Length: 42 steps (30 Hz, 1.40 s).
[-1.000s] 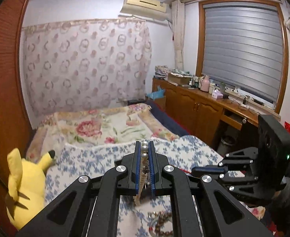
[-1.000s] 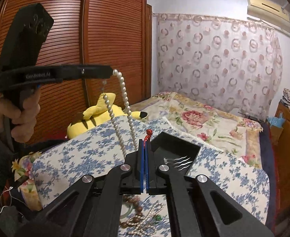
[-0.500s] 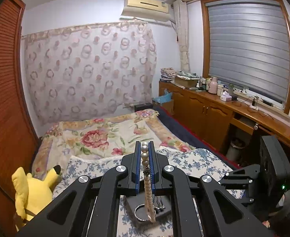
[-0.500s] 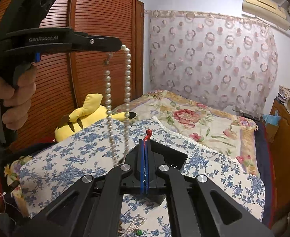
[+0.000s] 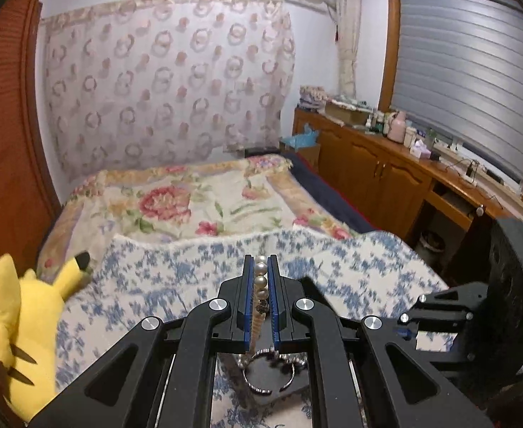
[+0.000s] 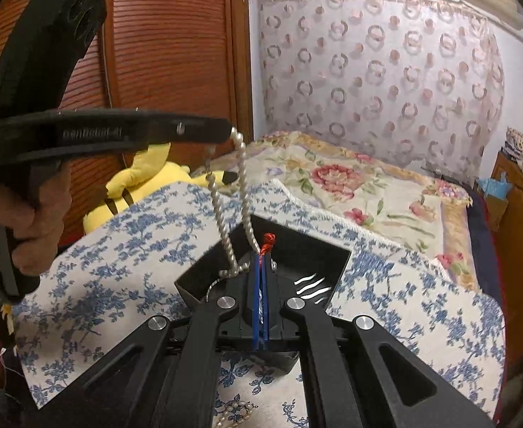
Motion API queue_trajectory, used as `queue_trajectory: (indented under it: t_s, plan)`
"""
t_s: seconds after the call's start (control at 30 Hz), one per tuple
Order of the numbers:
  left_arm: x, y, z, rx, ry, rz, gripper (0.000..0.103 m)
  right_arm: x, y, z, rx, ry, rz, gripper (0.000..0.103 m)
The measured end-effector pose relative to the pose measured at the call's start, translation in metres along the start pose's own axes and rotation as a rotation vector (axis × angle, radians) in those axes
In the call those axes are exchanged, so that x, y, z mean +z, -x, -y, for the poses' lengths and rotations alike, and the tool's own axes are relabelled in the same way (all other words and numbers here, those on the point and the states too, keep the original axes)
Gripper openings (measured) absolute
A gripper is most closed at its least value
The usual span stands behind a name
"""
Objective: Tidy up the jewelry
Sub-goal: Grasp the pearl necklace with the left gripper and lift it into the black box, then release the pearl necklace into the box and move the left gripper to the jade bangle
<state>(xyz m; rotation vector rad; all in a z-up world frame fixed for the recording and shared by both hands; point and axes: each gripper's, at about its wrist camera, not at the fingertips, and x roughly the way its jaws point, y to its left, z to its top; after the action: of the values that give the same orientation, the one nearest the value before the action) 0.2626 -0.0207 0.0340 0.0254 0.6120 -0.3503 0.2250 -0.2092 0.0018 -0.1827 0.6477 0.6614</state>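
Observation:
My left gripper (image 5: pixel 260 264) is shut on a white pearl necklace (image 5: pixel 260 278). In the right wrist view the left gripper (image 6: pixel 225 132) holds the necklace (image 6: pixel 243 192) above a black jewelry tray (image 6: pixel 325 253), and the strand's lower loop reaches into the tray. My right gripper (image 6: pixel 261 260) is shut on a red cord (image 6: pixel 267 242) just over the tray. A silver bangle (image 5: pixel 268 374) lies in the tray (image 5: pixel 297 387) below my left fingers. The right gripper (image 5: pixel 409 331) shows at the right of the left wrist view.
The tray sits on a blue floral cloth (image 6: pixel 118 267) spread over the bed. A yellow plush toy (image 5: pixel 22 324) lies at the bed's left. More beads (image 6: pixel 232 413) lie on the cloth near me. A wooden wardrobe (image 6: pixel 175 53) stands left, a cabinet (image 5: pixel 368 171) right.
My left gripper has come down with the necklace, so its lower end now rests in the tray. The right gripper stays shut on the red cord and has moved closer to the tray.

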Motion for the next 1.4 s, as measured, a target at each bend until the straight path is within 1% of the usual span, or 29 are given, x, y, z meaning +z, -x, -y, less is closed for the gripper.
queue_trajectory:
  t_s: [0.2, 0.4, 0.47, 0.53, 0.57, 0.6, 0.63, 0.67, 0.77, 0.83, 0.93, 1.03, 1.17, 1.23, 1.4]
  plan:
    - [-0.025, -0.022, -0.004, 0.003, 0.016, -0.044, 0.007, -0.009, -0.016, -0.001, -0.008, -0.016, -0.037, 0.002]
    - [-0.034, -0.024, -0.004, 0.016, 0.016, -0.051, 0.007, -0.013, -0.024, 0.003, -0.031, -0.031, -0.061, 0.002]
    - [-0.037, -0.023, -0.004, 0.031, 0.012, -0.05, 0.007, -0.014, -0.024, 0.004, -0.042, -0.034, -0.06, 0.003]
    - [-0.041, -0.019, -0.005, 0.03, 0.016, -0.044, 0.014, -0.014, -0.023, 0.005, -0.045, -0.04, -0.056, 0.003]
    - [-0.04, -0.018, -0.004, 0.029, 0.018, -0.042, 0.015, -0.014, -0.023, 0.005, -0.053, -0.043, -0.055, 0.003]
    - [-0.043, -0.015, -0.005, 0.031, 0.019, -0.039, 0.02, -0.014, -0.022, 0.005, -0.055, -0.044, -0.054, 0.003]
    - [-0.045, -0.013, -0.005, 0.034, 0.019, -0.037, 0.028, -0.013, -0.02, 0.006, -0.052, -0.044, -0.053, 0.003]
    - [-0.047, -0.01, -0.005, 0.035, 0.02, -0.033, 0.032, -0.014, -0.018, 0.006, -0.049, -0.044, -0.051, 0.003]
    - [-0.057, -0.001, -0.004, 0.033, 0.02, -0.028, 0.037, -0.017, -0.008, 0.006, -0.039, -0.053, -0.032, 0.003]
    - [-0.066, 0.006, -0.002, 0.025, 0.021, -0.027, 0.046, -0.02, -0.001, 0.004, -0.039, -0.055, -0.028, 0.003]
    - [-0.082, 0.018, 0.0, 0.022, 0.018, -0.024, 0.053, -0.028, 0.012, -0.002, -0.022, -0.056, -0.018, 0.003]
    - [-0.1, 0.027, 0.003, 0.011, 0.025, -0.031, 0.058, -0.037, 0.025, -0.01, -0.006, -0.054, -0.009, 0.003]
    - [-0.123, 0.038, 0.006, 0.001, 0.026, -0.049, 0.058, -0.054, 0.039, -0.021, 0.016, -0.054, -0.013, 0.003]
    - [-0.133, 0.044, 0.005, 0.001, 0.026, -0.057, 0.059, -0.063, 0.043, -0.027, 0.034, -0.058, -0.026, 0.003]
    - [-0.157, 0.057, 0.007, 0.0, 0.031, -0.073, 0.067, -0.087, 0.041, -0.038, 0.056, -0.044, -0.08, 0.003]
